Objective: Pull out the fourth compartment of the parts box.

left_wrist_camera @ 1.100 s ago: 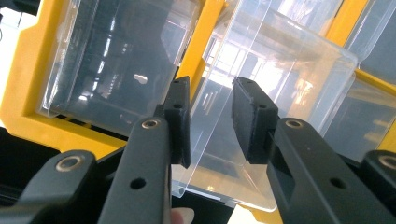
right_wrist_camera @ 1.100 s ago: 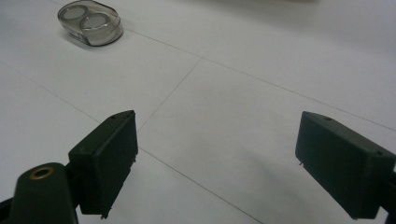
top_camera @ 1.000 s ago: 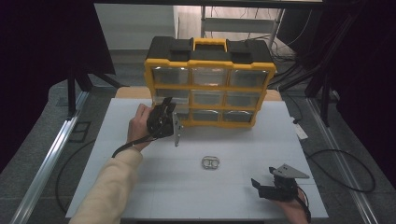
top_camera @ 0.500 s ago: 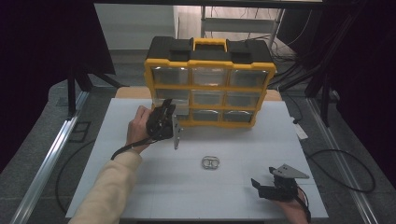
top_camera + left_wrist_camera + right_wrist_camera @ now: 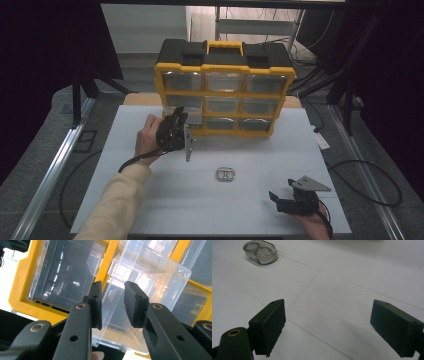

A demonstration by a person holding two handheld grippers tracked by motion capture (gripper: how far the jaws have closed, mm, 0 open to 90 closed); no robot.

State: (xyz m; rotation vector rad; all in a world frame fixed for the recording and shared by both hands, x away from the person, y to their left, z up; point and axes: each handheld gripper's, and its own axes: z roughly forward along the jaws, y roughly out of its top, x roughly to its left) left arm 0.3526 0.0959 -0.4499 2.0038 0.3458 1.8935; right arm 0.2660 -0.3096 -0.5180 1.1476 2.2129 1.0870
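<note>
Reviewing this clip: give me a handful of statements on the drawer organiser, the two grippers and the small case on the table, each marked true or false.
1. The left gripper has a clear drawer between its jaws. True.
2. That drawer sits flush in the yellow organiser. False: it juts out of its slot, tilted.
3. The right gripper is shut on the small clear case. False: its jaws stand wide open over bare table, the case apart from them.
4. The case holds two round pieces. True.
5. The organiser lies flat on its back. False: it stands upright.

One organizer (image 5: 225, 95), seemingly nine drawers (image 5: 140, 305), one case (image 5: 226, 174).
</note>
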